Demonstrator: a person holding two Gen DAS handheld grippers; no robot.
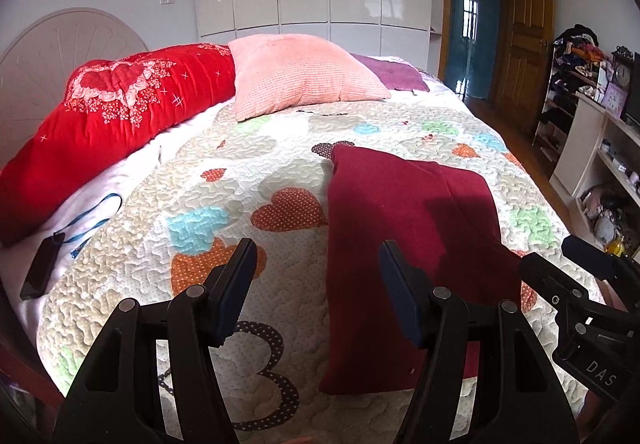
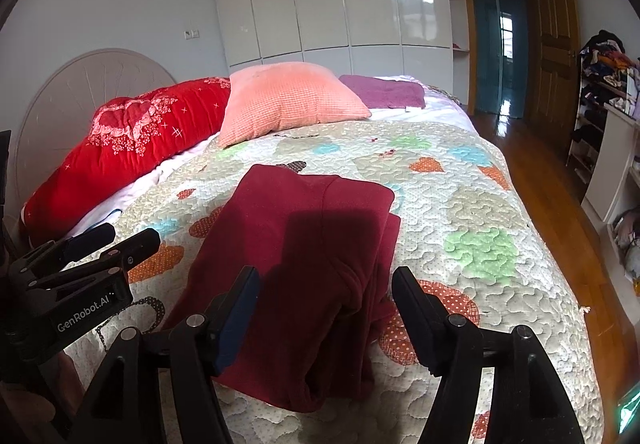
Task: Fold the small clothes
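A dark red garment (image 1: 404, 244) lies folded into a long strip on the heart-patterned quilt (image 1: 224, 180). My left gripper (image 1: 316, 256) hovers open above the garment's left edge, nothing between its fingers. In the right wrist view the same garment (image 2: 312, 244) lies flat with bunched folds at its near right end. My right gripper (image 2: 324, 280) stands open over that near end, pads apart and not pressing on the cloth. Each gripper shows in the other's view: the right one (image 1: 576, 264) at the far right, the left one (image 2: 116, 240) at the far left.
A red bolster (image 1: 120, 116), a pink cushion (image 1: 300, 78) and a purple cloth (image 1: 388, 74) lie at the bed's far end. A dark phone with a blue lanyard (image 1: 40, 268) rests at the left edge. Shelves with clutter (image 1: 592, 132) and wooden floor (image 2: 548, 196) are on the right.
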